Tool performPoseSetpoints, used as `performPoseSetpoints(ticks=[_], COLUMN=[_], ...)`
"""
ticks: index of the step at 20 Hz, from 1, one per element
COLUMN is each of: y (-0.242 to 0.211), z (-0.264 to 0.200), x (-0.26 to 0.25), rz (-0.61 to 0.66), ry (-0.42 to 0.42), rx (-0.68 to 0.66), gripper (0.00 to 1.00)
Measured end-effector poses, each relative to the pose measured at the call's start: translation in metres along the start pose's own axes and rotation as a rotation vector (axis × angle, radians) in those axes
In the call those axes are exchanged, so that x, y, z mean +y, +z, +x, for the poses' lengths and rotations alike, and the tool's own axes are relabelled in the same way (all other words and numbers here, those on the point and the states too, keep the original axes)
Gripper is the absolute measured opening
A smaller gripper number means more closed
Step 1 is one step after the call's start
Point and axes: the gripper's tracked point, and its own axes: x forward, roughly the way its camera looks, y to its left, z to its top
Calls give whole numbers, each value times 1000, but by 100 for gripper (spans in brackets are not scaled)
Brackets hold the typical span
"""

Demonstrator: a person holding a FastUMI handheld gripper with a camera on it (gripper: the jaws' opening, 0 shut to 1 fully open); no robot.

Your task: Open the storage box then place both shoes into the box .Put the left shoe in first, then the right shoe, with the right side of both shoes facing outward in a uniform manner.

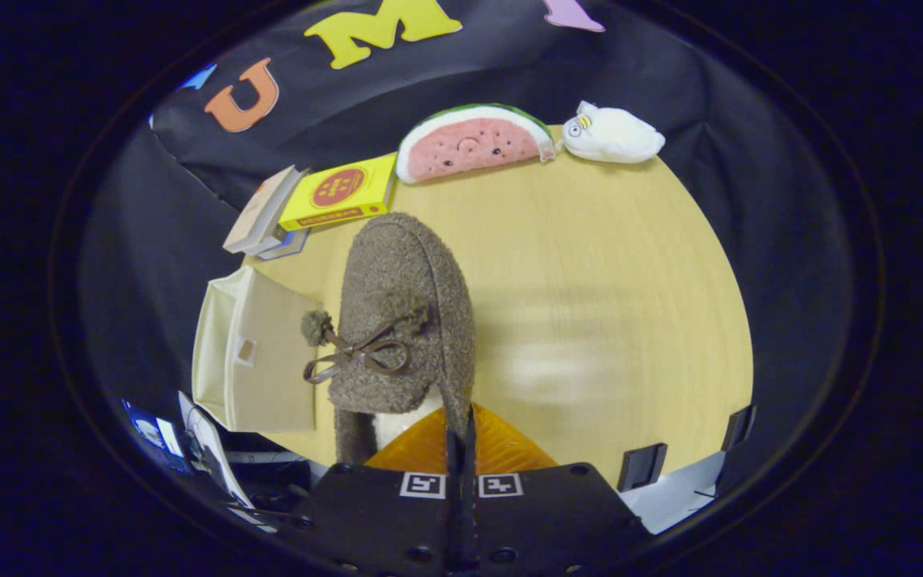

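A brown fuzzy shoe (405, 312) with a ribbon bow and pom-poms hangs just ahead of my gripper (459, 437), toe pointing away from me. Both fingers are pressed together on the shoe's right collar edge, so the shoe is held above the wooden table (614, 304). Its pale lining and orange sole show near the fingers. To the left of the shoe stands the cream storage box (257, 361), its flap hanging open at the table's left edge. The inside of the box is hidden from here.
At the back of the table lie a yellow box (341, 192) on some books (257, 216), a watermelon-slice plush (473, 143) and a white plush toy (614, 134). Black clips (642, 465) sit on the near right table edge. Black cloth surrounds the table.
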Motion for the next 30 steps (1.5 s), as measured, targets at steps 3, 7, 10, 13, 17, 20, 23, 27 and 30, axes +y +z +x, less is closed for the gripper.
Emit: performPoseSetpoints(ticks=[3,7,10,13,17,20,23,27,30], y=[3,13,19,20,8,-5,-16,-37,-36], z=[-18,-36,-44,-46,-27,3,41,85,117], x=[32,74,102,143,210,253,292,325,319], rz=[-11,-20,-48,-45,-49,-34,-28,-8,12], ry=[40,74,81,125,186,211,222,220,120], rx=[-31,-74,-100,-104,-65,-23,17,72,49], gripper=[0,0,0,0,0,0,1,0,0])
